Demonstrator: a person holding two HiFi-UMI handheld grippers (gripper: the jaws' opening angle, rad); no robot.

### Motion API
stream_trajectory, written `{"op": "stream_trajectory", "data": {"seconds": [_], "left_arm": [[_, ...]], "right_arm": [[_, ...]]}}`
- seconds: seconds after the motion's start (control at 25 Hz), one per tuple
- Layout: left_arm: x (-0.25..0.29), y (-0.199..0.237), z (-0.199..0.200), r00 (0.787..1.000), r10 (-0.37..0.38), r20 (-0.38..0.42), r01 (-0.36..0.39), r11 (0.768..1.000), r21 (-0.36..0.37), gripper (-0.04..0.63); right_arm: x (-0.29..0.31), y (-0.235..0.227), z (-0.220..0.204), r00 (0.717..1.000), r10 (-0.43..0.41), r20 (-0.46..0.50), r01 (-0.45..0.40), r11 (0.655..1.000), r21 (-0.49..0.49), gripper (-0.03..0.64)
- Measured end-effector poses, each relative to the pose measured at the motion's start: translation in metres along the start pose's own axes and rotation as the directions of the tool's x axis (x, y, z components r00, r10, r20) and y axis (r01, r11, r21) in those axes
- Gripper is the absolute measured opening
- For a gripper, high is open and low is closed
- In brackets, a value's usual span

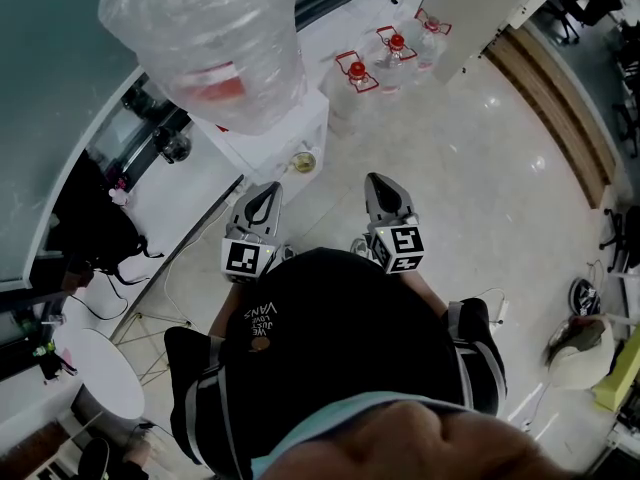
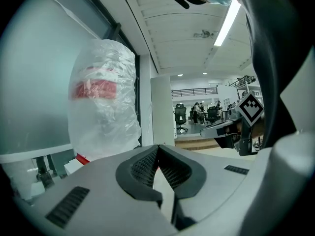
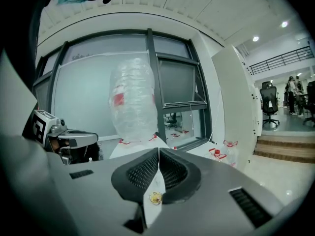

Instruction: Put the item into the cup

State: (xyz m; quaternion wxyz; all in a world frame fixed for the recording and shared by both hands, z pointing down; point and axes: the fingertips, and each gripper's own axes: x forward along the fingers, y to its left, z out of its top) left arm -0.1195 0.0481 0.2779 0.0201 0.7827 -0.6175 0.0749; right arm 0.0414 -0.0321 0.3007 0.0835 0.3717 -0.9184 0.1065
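A small round cup (image 1: 303, 161) with a yellowish inside stands on the white water dispenser (image 1: 268, 140), below its plastic-wrapped bottle (image 1: 213, 34). My left gripper (image 1: 265, 192) and right gripper (image 1: 381, 182) are held side by side in front of the dispenser, a little short of the cup. In the left gripper view the gripper (image 2: 158, 147) has its jaw tips together with nothing between them. The right gripper (image 3: 158, 150) is likewise shut, and a small yellow round spot (image 3: 155, 197) shows through the slit lower down. No loose item is visible.
Several water bottles with red caps (image 1: 358, 72) stand on the floor to the right of the dispenser, near a white cabinet (image 1: 480, 8). A window wall runs along the left. A round white table (image 1: 96, 370) and cables lie at the lower left.
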Motion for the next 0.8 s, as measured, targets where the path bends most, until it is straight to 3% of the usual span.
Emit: {"op": "stream_trajectory", "data": {"seconds": [0.8], "left_arm": [[0.001, -0.009, -0.011, 0.999, -0.036, -0.018, 0.036, 0.999, -0.003, 0.020]], "right_arm": [[0.002, 0.002, -0.002, 1.000, 0.009, -0.016, -0.009, 1.000, -0.001, 0.043]]}}
